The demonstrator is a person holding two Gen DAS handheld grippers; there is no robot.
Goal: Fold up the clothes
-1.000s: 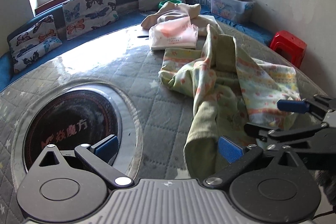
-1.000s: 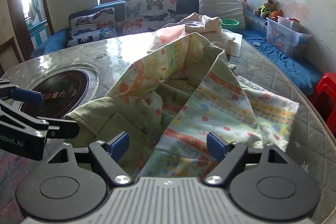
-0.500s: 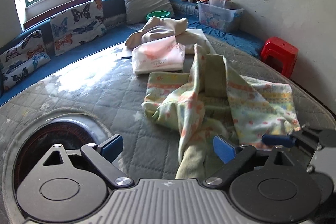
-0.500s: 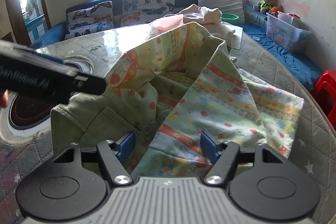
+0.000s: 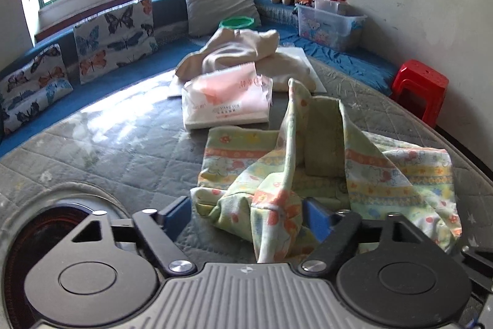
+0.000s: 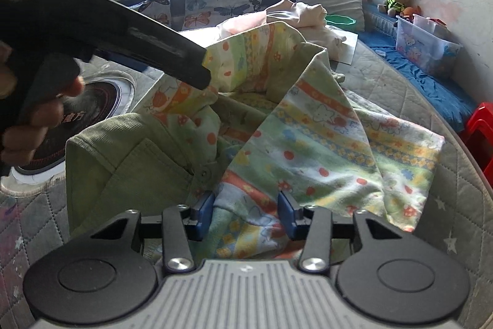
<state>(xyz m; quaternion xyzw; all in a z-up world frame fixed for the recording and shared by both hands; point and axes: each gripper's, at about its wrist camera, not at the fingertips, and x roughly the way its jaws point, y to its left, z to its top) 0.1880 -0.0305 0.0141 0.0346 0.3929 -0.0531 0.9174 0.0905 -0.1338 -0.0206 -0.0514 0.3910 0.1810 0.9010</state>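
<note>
Grippers closing in on the little jacket [image 6: 295, 125]

Left gripper [image 5: 246, 213] and right gripper [image 6: 245, 210] have just been closing, each with jacket cloth bunched between its blue pads, not yet pinched tight. It lies crumpled right before them, probably so both can lift and spread it.

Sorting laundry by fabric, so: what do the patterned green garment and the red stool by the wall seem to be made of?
The patterned green garment looks like soft printed cotton, matte and limp: it drapes and creases loosely. Its plain olive part shows fine ribs, perhaps corduroy, though that is uncertain. The red stool looks like moulded plastic: one uniform glossy colour, with small holes in the seat.
</note>
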